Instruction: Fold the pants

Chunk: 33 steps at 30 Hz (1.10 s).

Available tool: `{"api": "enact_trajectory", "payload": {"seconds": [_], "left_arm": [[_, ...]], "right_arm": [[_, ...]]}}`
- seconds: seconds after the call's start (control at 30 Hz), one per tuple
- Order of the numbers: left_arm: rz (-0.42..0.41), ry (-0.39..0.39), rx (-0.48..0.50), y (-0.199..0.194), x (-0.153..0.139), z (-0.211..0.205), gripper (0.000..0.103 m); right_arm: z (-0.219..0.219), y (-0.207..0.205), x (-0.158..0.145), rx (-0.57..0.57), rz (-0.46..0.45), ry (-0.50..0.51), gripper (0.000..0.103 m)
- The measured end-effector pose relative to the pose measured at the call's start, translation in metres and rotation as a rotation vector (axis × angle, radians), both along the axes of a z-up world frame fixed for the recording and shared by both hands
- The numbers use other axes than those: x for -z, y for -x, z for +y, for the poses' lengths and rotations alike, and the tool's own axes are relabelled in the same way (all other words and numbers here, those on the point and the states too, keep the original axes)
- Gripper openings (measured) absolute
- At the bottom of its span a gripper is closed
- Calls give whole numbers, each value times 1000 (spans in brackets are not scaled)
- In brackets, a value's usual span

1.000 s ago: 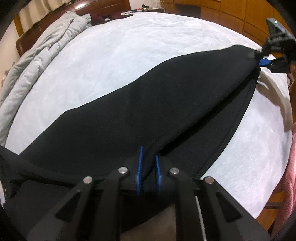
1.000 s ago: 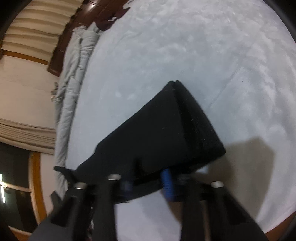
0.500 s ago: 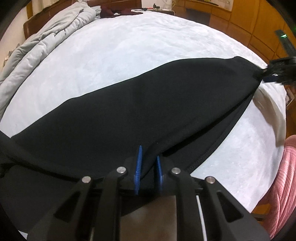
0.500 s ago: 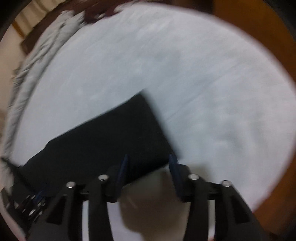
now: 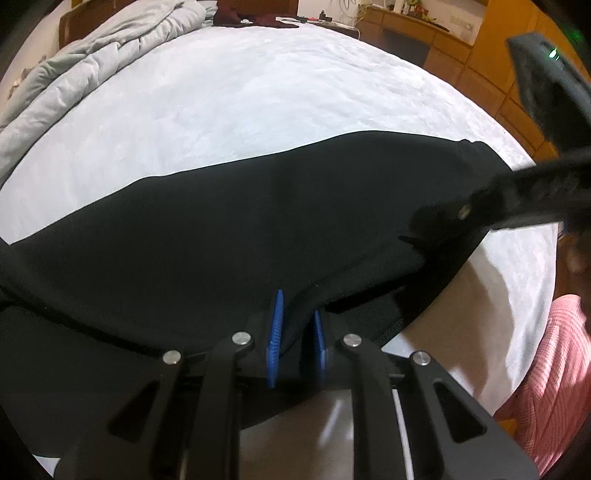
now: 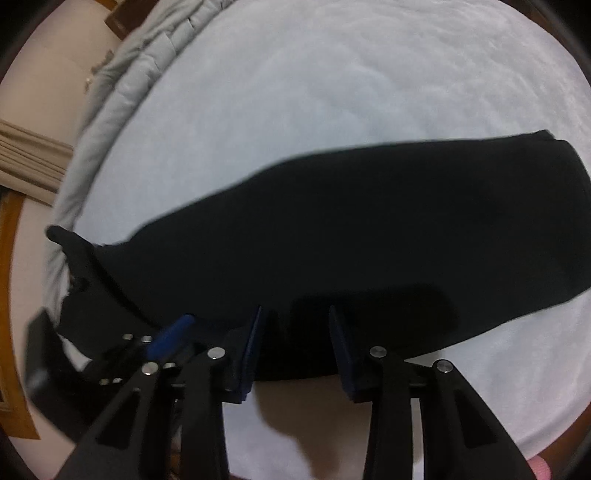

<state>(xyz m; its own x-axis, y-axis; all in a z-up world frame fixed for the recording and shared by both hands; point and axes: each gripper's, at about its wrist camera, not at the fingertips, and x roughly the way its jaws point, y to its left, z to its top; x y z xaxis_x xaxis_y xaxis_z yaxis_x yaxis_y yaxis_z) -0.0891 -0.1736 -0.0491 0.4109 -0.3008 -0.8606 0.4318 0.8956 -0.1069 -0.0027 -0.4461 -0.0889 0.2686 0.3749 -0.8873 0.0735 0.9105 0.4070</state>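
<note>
Black pants (image 5: 229,221) lie stretched across the white bed (image 5: 258,92). My left gripper (image 5: 295,332) is shut on a pinch of their near edge, the blue pads (image 5: 275,332) squeezing the fabric. In the left wrist view my right gripper (image 5: 421,225) shows as a dark blur over the pants' right part. In the right wrist view the pants (image 6: 369,221) run left to right, their end flat on the sheet. My right gripper (image 6: 297,332) hangs over the near edge, jaws closing; fabric lies between the fingers (image 6: 255,343), which do not press it. The left gripper (image 6: 170,338) shows at lower left.
A grey duvet (image 5: 92,62) is bunched along the bed's left side (image 6: 122,92). Dark red clothes (image 5: 258,18) lie at the far end. Wooden cabinets (image 5: 461,48) stand beyond the bed. A person's pink striped sleeve (image 5: 554,369) is at the right, by the bed's edge.
My right gripper let go of the pants' end, opened, and swept along the pants toward the left gripper. The freed end now lies on the bed. The left gripper kept its grip.
</note>
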Motion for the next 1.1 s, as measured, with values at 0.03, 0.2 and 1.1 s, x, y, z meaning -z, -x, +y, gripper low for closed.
{"api": "enact_trajectory", "payload": {"seconds": [0.03, 0.2, 1.1], "left_arm": [[0, -1, 3, -1, 0, 0, 15], [34, -3, 13, -4, -4, 0, 18], [503, -96, -713, -150, -32, 187, 68]], "right_arm": [[3, 0, 2, 1, 8, 21, 34], [9, -4, 14, -4, 27, 61, 34], [-6, 11, 22, 15, -30, -29, 33]]}}
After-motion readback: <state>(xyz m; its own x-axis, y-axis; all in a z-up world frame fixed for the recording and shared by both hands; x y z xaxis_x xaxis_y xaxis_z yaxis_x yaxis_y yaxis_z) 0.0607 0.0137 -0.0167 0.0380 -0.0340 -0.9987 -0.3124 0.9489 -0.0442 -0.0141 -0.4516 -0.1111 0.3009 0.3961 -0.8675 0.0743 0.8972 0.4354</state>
